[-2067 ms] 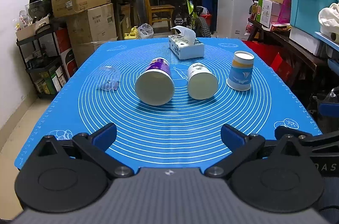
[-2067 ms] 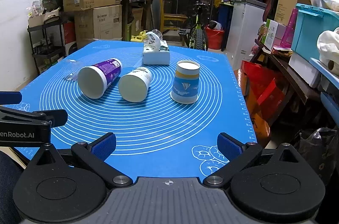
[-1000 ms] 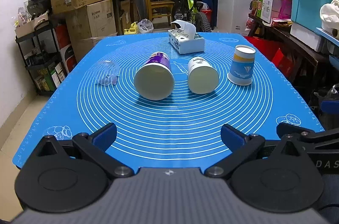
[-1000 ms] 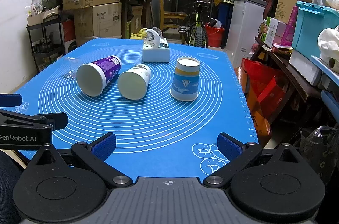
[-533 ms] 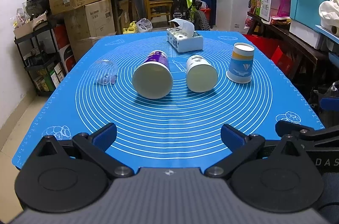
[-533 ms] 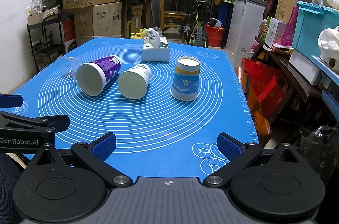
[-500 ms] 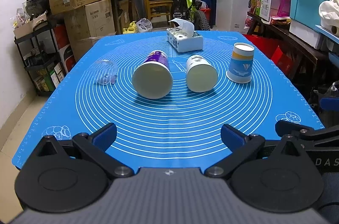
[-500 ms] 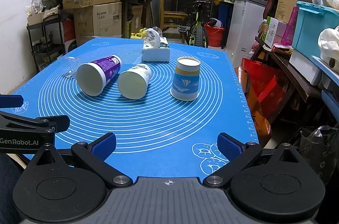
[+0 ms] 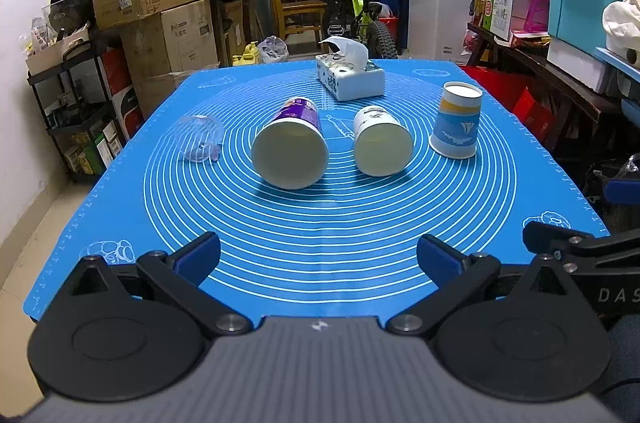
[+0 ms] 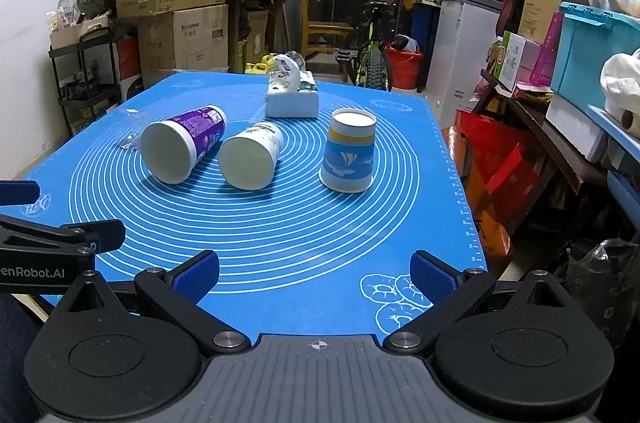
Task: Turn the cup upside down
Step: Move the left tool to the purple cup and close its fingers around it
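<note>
On the blue mat (image 9: 320, 223) a purple paper cup (image 9: 290, 149) and a white paper cup (image 9: 382, 147) lie on their sides, mouths toward me. A blue cup with a yellow band (image 9: 456, 121) stands upside down at the right. A clear plastic cup (image 9: 200, 139) lies on its side at the left. The same cups show in the right wrist view: purple (image 10: 180, 147), white (image 10: 250, 155), blue (image 10: 350, 151). My left gripper (image 9: 318, 259) is open and empty at the mat's near edge. My right gripper (image 10: 314, 275) is open and empty, near the front right.
A tissue box (image 9: 350, 79) sits at the mat's far end, also in the right wrist view (image 10: 293, 97). Stacked cardboard boxes (image 9: 160, 7) and a shelf stand left of the table. A bicycle (image 9: 360, 11), a white fridge and storage bins (image 9: 588, 3) crowd the back and right.
Both grippers have drifted slightly, so the cups sit a little differently in view. Both stay open and empty. No cup has moved on the mat.
</note>
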